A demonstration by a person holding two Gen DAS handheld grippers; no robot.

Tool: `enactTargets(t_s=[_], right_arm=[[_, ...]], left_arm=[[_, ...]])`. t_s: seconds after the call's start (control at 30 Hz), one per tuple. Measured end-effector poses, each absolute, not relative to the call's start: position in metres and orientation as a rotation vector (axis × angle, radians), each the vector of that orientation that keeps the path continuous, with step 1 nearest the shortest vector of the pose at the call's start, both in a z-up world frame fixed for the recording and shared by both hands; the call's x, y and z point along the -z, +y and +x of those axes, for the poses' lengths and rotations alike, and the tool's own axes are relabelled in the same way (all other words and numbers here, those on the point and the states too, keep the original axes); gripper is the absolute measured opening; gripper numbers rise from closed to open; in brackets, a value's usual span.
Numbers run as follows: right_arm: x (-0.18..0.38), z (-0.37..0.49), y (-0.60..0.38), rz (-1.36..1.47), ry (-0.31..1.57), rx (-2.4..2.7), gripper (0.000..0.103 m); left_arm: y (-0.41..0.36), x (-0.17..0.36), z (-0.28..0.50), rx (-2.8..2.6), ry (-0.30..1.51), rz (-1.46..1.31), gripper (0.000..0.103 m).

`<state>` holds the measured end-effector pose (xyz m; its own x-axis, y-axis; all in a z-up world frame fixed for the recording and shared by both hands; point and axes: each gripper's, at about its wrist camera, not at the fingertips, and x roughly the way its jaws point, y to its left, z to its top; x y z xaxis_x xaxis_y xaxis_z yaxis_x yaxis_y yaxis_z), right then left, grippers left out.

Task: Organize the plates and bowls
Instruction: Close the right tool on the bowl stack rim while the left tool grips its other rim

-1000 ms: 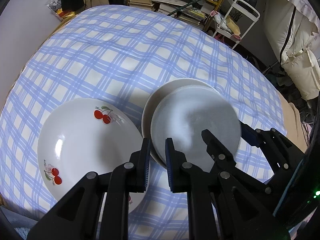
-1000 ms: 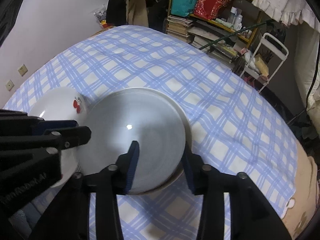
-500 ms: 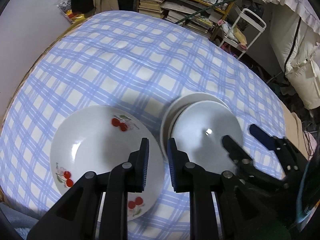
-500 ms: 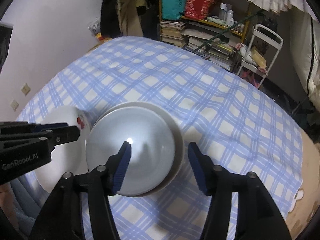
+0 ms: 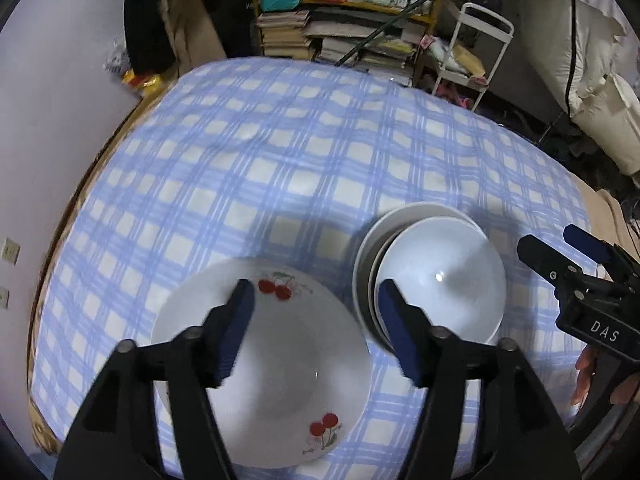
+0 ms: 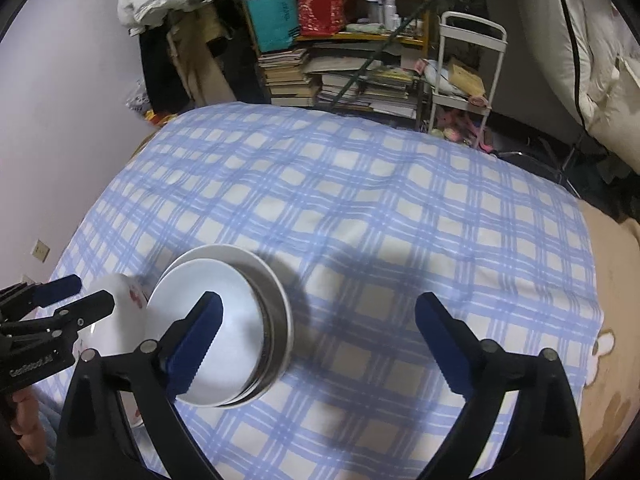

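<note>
The cherry plate lies flat, face up, near the near edge of the bed, toward its left corner; being round it has no long axis, and its 2 cherry prints sit at the far rim and the near-right rim. Just to its right, rims almost meeting, a white bowl sits mouth up in a stack of wider dishes, shifted toward the stack's near-right side so that the lower rims show as a crescent on the far-left. From the right wrist view the stack lies left of centre, near the bed's near edge.

The left gripper hangs above the gap between plate and stack, jaws opening, about half spread, with nothing clamped; its left pad is seen over the plate, its right pad over the stack's near-left rim, and contact cannot be told. The right gripper is opening too, now very wide and holding nothing; its left finger overlaps the bowl in view, its right finger is over bare checked cloth.
</note>
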<state>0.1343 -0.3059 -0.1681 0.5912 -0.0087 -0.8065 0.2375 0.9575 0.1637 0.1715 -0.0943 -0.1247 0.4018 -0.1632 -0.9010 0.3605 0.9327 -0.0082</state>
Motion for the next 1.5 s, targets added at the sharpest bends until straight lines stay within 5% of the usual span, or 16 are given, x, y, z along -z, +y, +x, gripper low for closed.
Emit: enactTargets(t_s=[1.5], right_arm=[[0.220, 0.147, -0.328, 0.395, 1.183, 0.204, 0.101]], left_arm=[[-0.099, 0.173, 0.209, 0.327, 1.278, 0.174, 0.072]])
